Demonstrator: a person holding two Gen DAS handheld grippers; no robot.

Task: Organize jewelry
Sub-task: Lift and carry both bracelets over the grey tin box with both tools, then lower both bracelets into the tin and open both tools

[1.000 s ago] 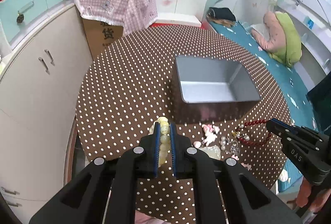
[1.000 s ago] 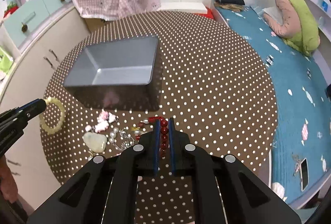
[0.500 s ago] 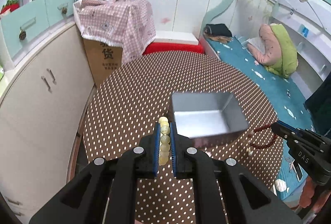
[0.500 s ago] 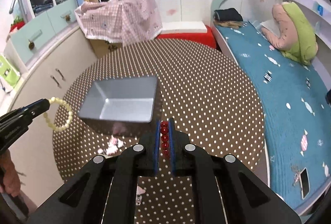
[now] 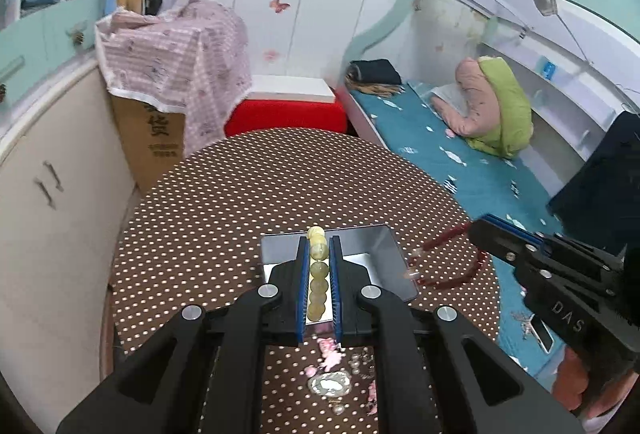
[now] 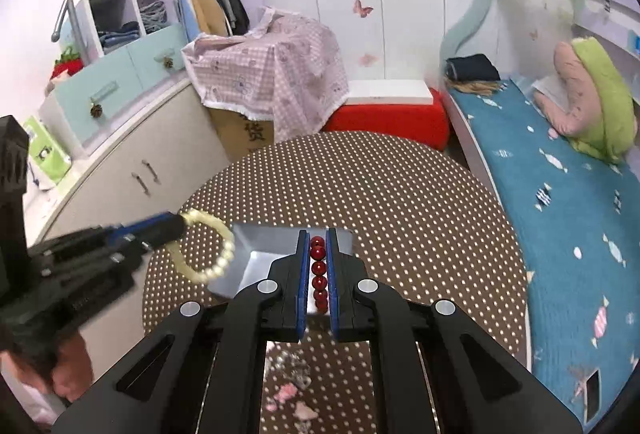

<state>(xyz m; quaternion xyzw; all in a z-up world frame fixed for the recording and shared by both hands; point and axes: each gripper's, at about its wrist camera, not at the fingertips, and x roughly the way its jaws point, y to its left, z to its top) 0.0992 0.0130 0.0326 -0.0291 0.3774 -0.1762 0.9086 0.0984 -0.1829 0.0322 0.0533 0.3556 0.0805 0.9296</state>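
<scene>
My left gripper is shut on a pale yellow-green bead bracelet, held in the air above the near end of a grey metal tray. The right gripper is shut on a red bead bracelet, also lifted over the tray. In the left wrist view the right gripper enters from the right with the red loop hanging from it. The right wrist view shows the left gripper with the yellow loop dangling. Loose pink and pearl pieces lie on the table below.
The round table has a brown polka-dot cloth. A pale oval pendant lies near its front edge. Cream cabinets stand at the left, a bed with a teal sheet at the right. A person's hand holds the left gripper.
Both grippers have risen from the table with their bracelets, which now hang free. The tray and loose jewelry look smaller and lower in both views.
</scene>
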